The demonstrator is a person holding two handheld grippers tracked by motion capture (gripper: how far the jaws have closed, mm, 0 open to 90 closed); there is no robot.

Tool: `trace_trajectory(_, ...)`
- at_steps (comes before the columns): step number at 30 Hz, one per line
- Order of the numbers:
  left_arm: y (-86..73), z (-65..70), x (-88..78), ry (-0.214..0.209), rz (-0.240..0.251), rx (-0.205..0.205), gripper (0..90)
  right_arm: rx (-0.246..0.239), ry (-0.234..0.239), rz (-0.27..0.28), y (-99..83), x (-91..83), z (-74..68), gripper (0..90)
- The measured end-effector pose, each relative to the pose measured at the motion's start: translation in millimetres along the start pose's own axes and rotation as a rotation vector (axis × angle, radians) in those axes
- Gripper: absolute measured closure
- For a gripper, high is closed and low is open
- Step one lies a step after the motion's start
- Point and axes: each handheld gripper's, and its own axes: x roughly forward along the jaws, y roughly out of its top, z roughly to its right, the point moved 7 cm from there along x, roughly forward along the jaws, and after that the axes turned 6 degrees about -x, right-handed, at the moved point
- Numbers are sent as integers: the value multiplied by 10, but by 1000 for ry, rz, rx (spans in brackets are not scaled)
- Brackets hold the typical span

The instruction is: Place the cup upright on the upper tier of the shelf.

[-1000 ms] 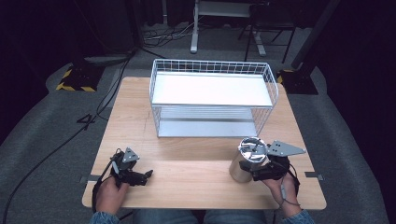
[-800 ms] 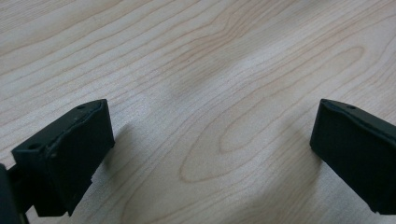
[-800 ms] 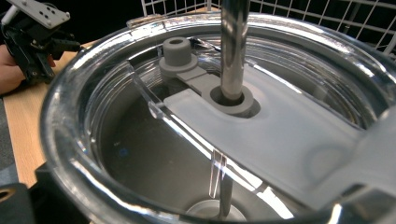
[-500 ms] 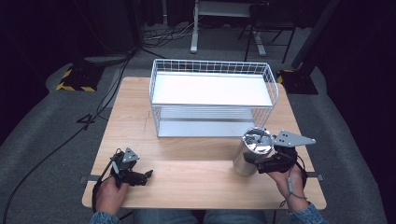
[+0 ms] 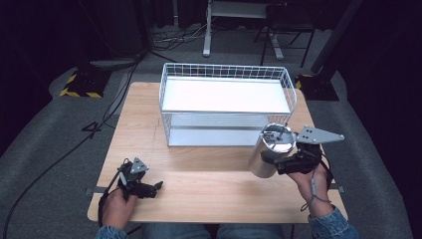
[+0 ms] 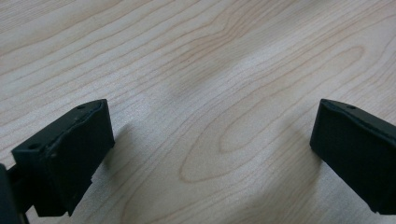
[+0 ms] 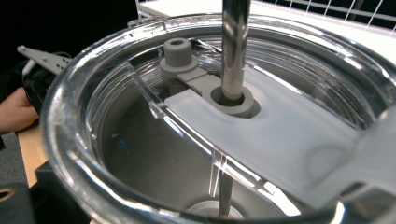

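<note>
A dark room lay around your pale wooden surface [image 5: 209, 174], with grey floor, trailing cables and a yellow-and-black striped block [image 5: 78, 84] at the far left. A white wire basket [image 5: 226, 107] stood at the far middle of the surface. No brand, label or writing could be read anywhere.

Your right hand-held gripper [image 5: 278, 160] was clamped on the side of a steel tumbler [image 5: 268, 149], which stood tilted at the right of the surface, just in front of the basket's right corner. Whether its base rested on the wood was hard to tell. In the right gripper view, the tumbler's clear lid [image 7: 261, 140] and metal straw [image 7: 233, 46] crowded the lens and hid the jaws almost entirely.

Your left hand-held gripper [image 5: 152, 188] sat low at the near left, well apart from the tumbler, its jaws spread wide over bare wood with nothing between them. In the left gripper view, both jaws were cut off at the frame's edge.
</note>
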Motion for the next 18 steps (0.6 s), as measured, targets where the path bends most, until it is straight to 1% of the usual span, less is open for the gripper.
trace_trajectory(1,0,0,0,0,0,0,0,0,2,2,74,-13,15,36)
trace_trajectory(3,0,0,0,0,1,0,0,-2,3,4,99,-14,22,36)
trace_trajectory(6,0,0,0,0,0,0,0,-17,2,5,262,-29,54,36)
trace_trajectory(8,-1,1,0,-1,0,-1,0,-17,1,4,293,-33,61,36)
trace_trajectory(9,-1,2,1,-1,0,-1,0,-17,2,7,383,-40,80,36)
trace_trajectory(14,-1,2,1,-1,0,0,0,-19,7,6,624,-38,140,36)
trace_trajectory(15,-1,2,1,-1,0,0,0,-19,7,6,624,-38,140,36)
trace_trajectory(18,-1,2,0,-1,0,-1,0,-23,8,6,764,-22,167,36)
